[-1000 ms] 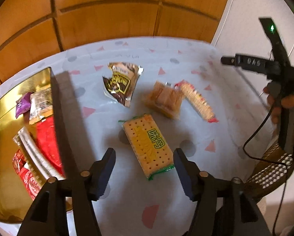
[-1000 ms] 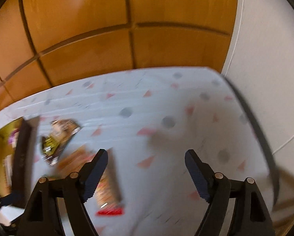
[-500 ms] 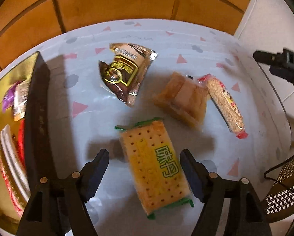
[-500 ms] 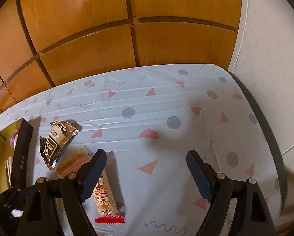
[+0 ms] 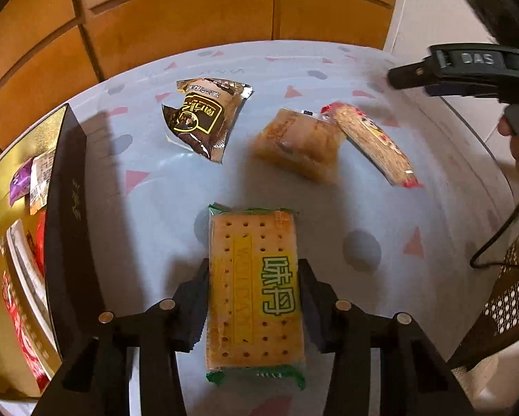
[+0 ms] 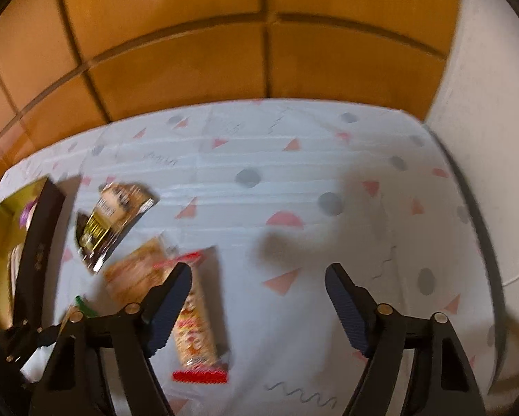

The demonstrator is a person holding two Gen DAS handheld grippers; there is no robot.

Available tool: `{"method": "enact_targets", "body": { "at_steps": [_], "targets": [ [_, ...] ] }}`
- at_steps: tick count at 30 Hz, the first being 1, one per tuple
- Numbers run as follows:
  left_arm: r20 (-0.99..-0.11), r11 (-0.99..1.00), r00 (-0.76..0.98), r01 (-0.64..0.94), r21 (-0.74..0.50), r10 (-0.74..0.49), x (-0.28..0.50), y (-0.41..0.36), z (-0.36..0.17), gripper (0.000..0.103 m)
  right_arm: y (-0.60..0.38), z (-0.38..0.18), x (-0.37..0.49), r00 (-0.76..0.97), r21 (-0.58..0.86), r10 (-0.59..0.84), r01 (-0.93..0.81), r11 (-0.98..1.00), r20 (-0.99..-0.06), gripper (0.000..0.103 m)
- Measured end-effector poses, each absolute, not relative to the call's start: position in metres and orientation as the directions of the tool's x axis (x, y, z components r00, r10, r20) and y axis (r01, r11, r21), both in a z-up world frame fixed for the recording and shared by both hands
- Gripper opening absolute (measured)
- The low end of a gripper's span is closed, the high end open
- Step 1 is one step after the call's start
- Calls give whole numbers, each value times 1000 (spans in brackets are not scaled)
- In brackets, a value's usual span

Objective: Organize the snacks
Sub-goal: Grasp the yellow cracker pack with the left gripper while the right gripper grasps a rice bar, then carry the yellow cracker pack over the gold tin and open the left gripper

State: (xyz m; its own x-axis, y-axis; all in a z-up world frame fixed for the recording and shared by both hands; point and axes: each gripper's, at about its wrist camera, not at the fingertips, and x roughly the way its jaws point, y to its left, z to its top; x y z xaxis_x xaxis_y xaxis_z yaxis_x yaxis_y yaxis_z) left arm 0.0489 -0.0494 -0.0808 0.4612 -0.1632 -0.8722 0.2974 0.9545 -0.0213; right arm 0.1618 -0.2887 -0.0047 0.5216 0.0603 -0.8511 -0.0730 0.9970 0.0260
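- Left of your left gripper (image 5: 254, 296) stands the gold box (image 5: 67, 208), snacks inside.
- Your left gripper's jaws are closing, with the cracker packet (image 5: 254, 291) between them; its fingers touch both long edges.
- Ahead on the desk (image 5: 155, 187): brown wafer packet (image 5: 204, 121), cake slice (image 5: 297, 144), red-ended biscuit bar (image 5: 372, 142).
- Your right gripper (image 6: 257, 286) is closing with nothing between its jaws, the bar just beside its left finger.
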Motion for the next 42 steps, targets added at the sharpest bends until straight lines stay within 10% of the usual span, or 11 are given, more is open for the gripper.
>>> {"method": "enact_targets", "body": {
  "at_steps": [13, 17, 42],
  "targets": [
    [-845, 952, 493, 301, -56, -206, 44, -44, -84, 47, -233, -51, 161, 327, 10, 92, -243, 970, -941, 56],
    [-842, 953, 498, 297, -57, -206, 44, -44, -85, 47, -233, -72, 164, 275, -25, 43, -238, 971, -960, 29],
    [-738, 957, 610, 154, -246, -288, 35, 55, 21, 47, -226, -75, 157, 314, -68, 20, -267, 961, -949, 30]
  ]
}}
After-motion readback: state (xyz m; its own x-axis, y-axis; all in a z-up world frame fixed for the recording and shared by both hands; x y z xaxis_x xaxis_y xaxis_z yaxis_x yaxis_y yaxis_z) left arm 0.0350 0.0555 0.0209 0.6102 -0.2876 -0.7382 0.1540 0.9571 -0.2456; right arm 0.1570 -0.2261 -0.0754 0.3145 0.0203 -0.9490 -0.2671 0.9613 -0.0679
